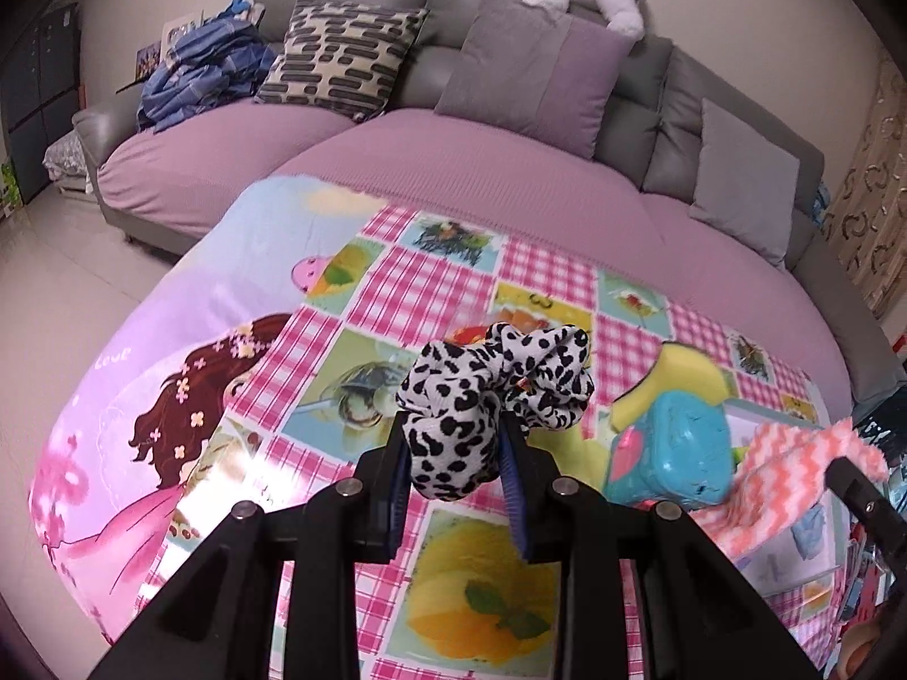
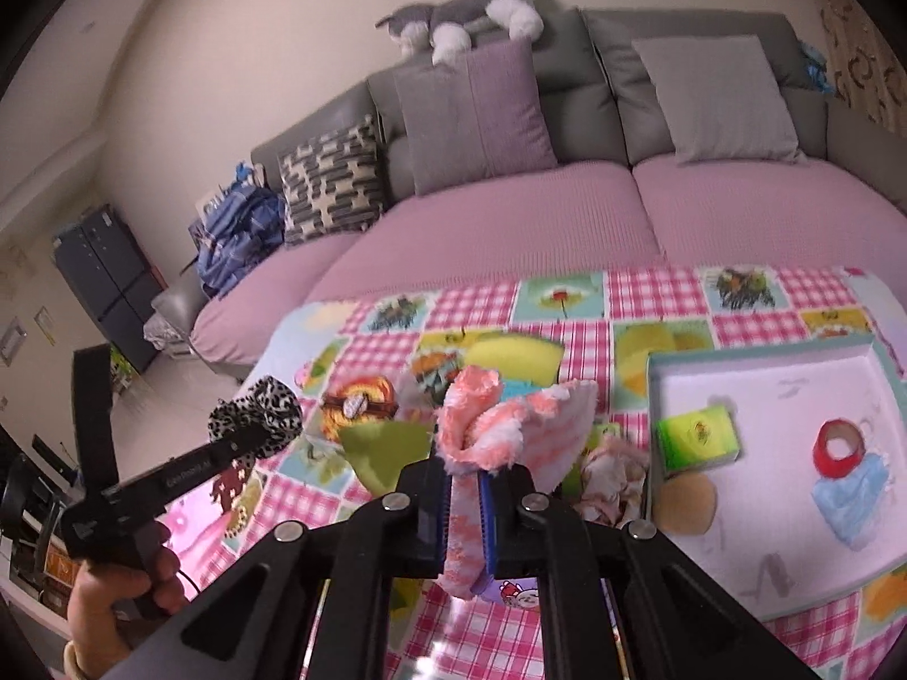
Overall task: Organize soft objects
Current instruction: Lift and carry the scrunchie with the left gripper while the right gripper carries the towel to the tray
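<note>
With each gripper clenched on its catch, scrunchie (image 1: 499,391) left, cloth (image 2: 510,425) right, both look bound for the tray (image 2: 759,360), releasing there.

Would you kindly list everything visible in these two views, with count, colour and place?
scrunchie: 1, black-and-white spotted, in left gripper
cloth: 1, pink-and-white fuzzy, in right gripper
tray: 1, white with teal rim, right on table
tape roll: 1, red, in tray
sponge: 1, green-yellow, in tray
tablecloth: 1, pink checked, over table
sofa: 1, grey with pink covers, behind
cushions: 4, grey, purple, patterned, on sofa
plush toy: 1, grey-white, atop sofa back
left gripper: black, shut
right gripper: black, shut
</note>
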### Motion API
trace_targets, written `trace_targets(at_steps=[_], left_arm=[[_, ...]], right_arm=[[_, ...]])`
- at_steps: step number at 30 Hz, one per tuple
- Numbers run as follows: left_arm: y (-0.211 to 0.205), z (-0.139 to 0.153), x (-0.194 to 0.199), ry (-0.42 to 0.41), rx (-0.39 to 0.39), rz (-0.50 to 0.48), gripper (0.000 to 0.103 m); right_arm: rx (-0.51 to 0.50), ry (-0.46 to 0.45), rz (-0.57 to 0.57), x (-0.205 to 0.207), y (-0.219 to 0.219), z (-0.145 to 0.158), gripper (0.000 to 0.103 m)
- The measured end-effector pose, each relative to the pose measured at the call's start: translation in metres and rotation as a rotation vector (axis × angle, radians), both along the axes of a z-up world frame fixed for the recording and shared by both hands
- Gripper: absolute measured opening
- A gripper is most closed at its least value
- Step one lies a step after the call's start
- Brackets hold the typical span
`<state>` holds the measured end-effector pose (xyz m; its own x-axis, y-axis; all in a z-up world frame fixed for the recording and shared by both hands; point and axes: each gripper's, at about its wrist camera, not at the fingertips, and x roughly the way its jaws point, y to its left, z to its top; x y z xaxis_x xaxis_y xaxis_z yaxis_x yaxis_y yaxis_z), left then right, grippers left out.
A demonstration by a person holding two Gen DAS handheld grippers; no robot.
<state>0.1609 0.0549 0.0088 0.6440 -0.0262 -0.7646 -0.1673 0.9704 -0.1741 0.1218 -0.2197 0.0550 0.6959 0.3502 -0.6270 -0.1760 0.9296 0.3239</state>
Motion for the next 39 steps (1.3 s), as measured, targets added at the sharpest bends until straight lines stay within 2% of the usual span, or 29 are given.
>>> trace_targets(at_steps=[12, 21, 30, 35, 39], left_arm=[[-0.032, 0.037, -0.014, -0.118, -0.003, -0.064, 0.030], [-0.063, 0.042, -0.015, -0.127, 0.015, -0.139, 0.030], [-0.114, 0.053, -0.019, -0.156, 0.036, -0.258, 0.030], [-0.156, 0.053, -0.018, -0.155, 0.044, -0.359, 0.030], [-0.189, 0.044, -0.013, -0.125, 0.052, -0.426, 0.030]], right_arm=[[0.126, -0.186, -0.049, -0.020, -0.028, 0.053, 0.009], [0.074, -0.220, -0.102, -0.028, -0.037, 0.063, 0.009], [0.042, -0.279, -0.272, -0.041, -0.091, 0.076, 0.009], [-0.026, -0.249, -0.411, -0.038, -0.135, 0.065, 0.009], [-0.032, -0.215, -0.500, -0.032, -0.173, 0.050, 0.009]])
